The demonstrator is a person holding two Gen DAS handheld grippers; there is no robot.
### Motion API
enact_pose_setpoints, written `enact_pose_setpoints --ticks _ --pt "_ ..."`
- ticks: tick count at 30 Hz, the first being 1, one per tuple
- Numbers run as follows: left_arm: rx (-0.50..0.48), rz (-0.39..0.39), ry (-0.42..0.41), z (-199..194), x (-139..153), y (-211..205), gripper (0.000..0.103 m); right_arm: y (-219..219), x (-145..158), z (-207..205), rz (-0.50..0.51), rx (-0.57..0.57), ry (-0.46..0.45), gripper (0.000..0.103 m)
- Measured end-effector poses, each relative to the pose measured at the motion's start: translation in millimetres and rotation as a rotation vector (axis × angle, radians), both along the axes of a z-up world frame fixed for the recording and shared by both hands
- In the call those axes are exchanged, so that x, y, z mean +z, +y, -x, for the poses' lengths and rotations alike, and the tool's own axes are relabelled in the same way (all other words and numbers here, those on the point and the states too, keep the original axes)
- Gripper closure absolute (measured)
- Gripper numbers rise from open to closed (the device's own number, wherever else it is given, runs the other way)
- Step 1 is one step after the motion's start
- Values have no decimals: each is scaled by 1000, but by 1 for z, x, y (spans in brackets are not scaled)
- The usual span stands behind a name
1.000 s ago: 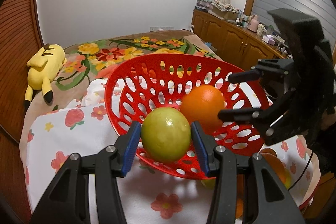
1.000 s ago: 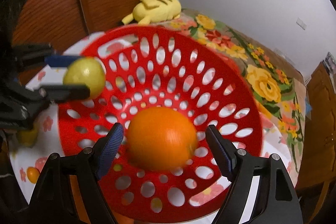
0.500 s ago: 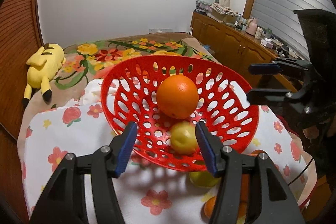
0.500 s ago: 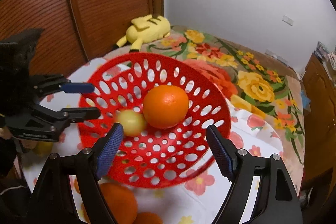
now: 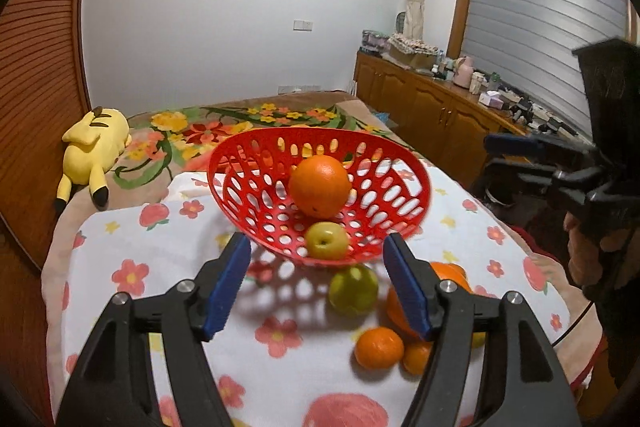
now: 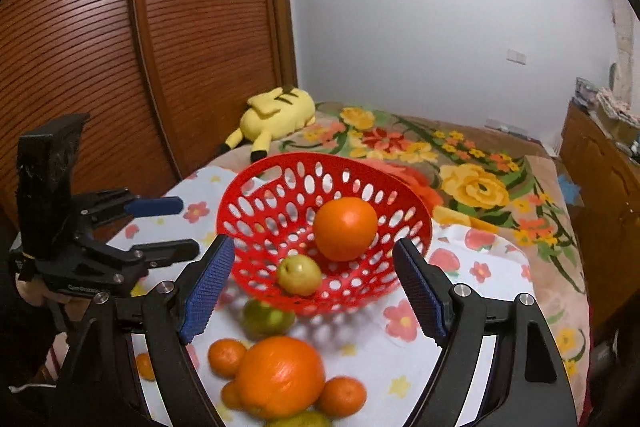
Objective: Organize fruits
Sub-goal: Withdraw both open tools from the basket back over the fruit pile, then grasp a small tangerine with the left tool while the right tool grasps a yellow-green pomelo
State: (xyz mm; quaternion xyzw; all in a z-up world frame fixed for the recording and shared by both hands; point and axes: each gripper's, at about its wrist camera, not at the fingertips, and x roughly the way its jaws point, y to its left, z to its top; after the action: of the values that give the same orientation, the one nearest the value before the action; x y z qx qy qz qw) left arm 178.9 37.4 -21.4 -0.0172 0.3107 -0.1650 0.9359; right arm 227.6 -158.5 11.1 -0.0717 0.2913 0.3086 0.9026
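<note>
Leftmost, the left gripper [image 5: 316,283] had just been opening, its fingers apart and empty. Centrally, the red basket [image 5: 248,155] held an orange [image 5: 320,185] and a yellow-green apple [image 5: 327,239]. Rightward, the loose fruit pile [image 6: 280,377] lay directly below the right gripper [image 6: 312,285], whose wide, empty fingers were probably nearer.

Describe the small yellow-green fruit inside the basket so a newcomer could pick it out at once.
Find the red basket with oval holes on the flowered white cloth. Two fruits lie in it: a big orange and, nearer the camera, the small yellow-green fruit touching it. It is the only non-orange fruit inside; the similar green one sits outside on the cloth.
</note>
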Motion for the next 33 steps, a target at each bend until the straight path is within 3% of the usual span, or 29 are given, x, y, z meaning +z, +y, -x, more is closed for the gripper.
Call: enact_pose_setpoints --ticks 15,25,33 --pt "-19 5 -33 75 -7 -2 32 -24 -42 77 -37 -92 -5 19" --pt "-8 -11 -3 90 -21 -6 32 -26 -58 95 -46 -98 -1 19" --pt "-5 -11 51 100 -49 0 32 -29 -81 97 -55 -94 37 21"
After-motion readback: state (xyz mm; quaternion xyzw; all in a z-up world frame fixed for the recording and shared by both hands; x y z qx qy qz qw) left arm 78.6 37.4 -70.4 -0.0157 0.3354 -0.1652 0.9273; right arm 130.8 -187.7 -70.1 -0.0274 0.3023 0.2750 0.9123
